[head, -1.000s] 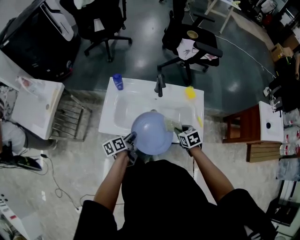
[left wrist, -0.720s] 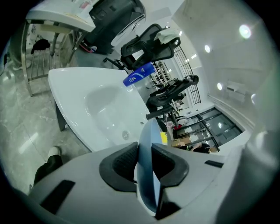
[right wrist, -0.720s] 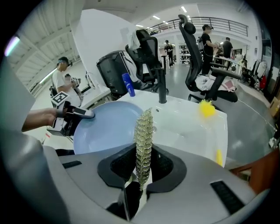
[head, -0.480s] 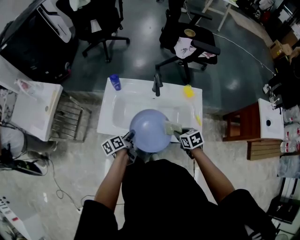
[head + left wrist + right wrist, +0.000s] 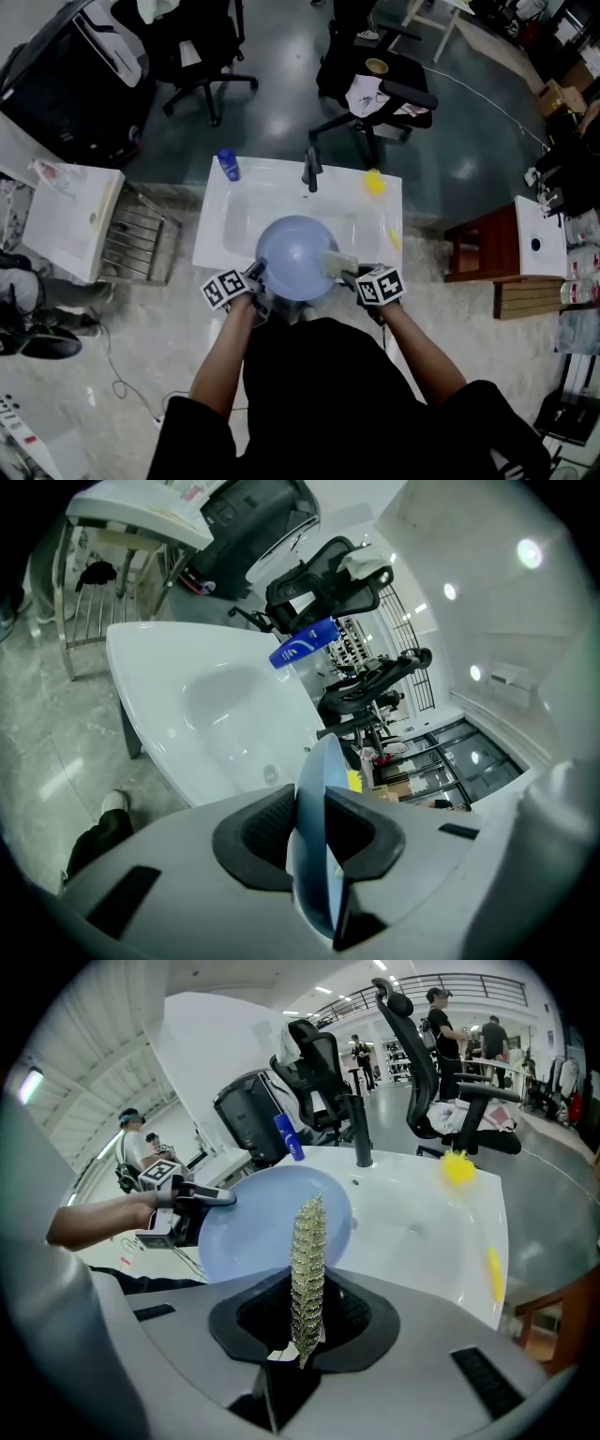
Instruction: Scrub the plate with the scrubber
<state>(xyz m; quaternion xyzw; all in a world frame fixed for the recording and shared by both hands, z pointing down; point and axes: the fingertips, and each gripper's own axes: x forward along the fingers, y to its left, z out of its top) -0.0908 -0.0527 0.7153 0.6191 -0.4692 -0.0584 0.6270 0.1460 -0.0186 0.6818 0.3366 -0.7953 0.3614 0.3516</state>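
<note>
Left gripper (image 5: pixel 257 276) jaws pinch the plate (image 5: pixel 296 251) at its 8 o'clock rim; right gripper (image 5: pixel 349 275) jaws clamp the scrubber (image 5: pixel 338 262), gripped end hidden.

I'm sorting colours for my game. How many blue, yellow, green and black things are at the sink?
Blue: 2 (plate, bottle)
Yellow: 2 (fuzzy ball, stick)
Green: 1 (scrubber)
Black: 1 (tap)
Total: 6
</note>
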